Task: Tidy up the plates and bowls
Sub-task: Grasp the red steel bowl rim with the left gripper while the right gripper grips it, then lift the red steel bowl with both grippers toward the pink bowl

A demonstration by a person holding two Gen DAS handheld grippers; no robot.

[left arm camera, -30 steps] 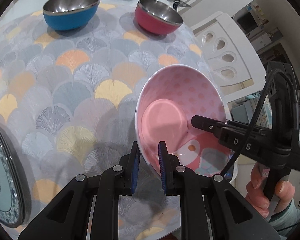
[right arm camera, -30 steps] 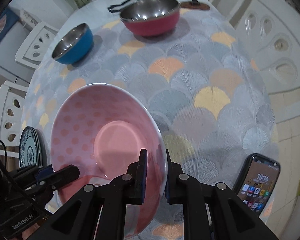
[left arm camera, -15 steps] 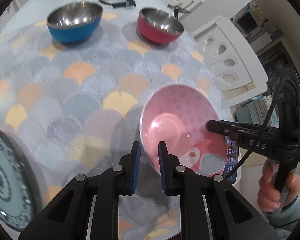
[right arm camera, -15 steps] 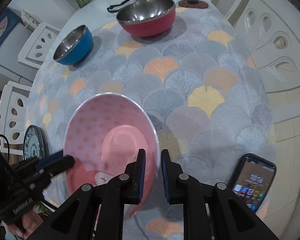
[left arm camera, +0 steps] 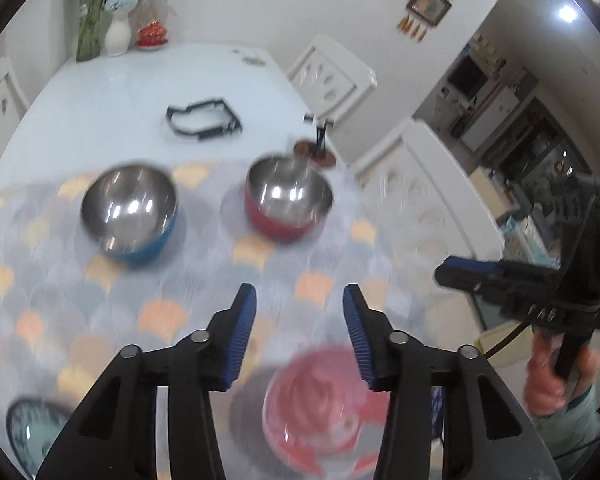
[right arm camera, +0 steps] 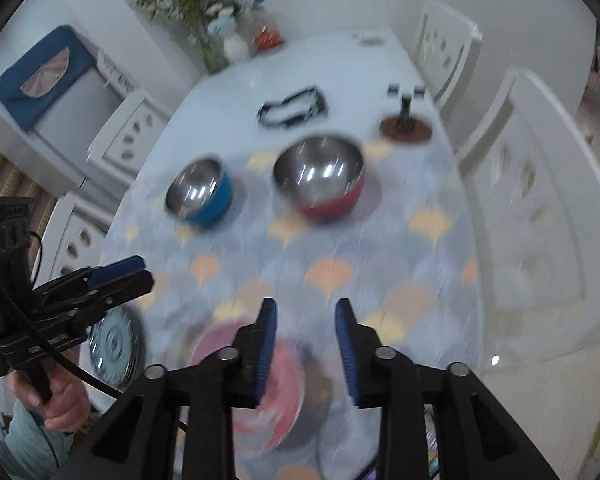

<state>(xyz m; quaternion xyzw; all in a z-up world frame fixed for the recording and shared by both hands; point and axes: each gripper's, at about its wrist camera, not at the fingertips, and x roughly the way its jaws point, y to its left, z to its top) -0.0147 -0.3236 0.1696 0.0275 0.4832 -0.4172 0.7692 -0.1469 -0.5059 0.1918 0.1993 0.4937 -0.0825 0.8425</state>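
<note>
The pink bowl (left arm camera: 320,408) rests on the patterned tablecloth near the table's front edge, blurred; it also shows in the right wrist view (right arm camera: 280,392). My left gripper (left arm camera: 300,320) is open and empty, raised above the bowl. My right gripper (right arm camera: 305,332) is open and empty, also above it. A blue bowl (left arm camera: 130,212) and a red bowl (left arm camera: 288,204) with steel insides stand further back. A blue-patterned plate (left arm camera: 32,436) lies at the front left.
A black frame-like object (left arm camera: 202,120) and a small stand on a brown base (left arm camera: 318,148) lie on the white table beyond the cloth. A vase with flowers (left arm camera: 116,36) stands at the far end. White chairs (left arm camera: 420,200) line the right side.
Both grippers have let go of the pink bowl, opened and lifted up and back. The bowl now sits on the cloth.
</note>
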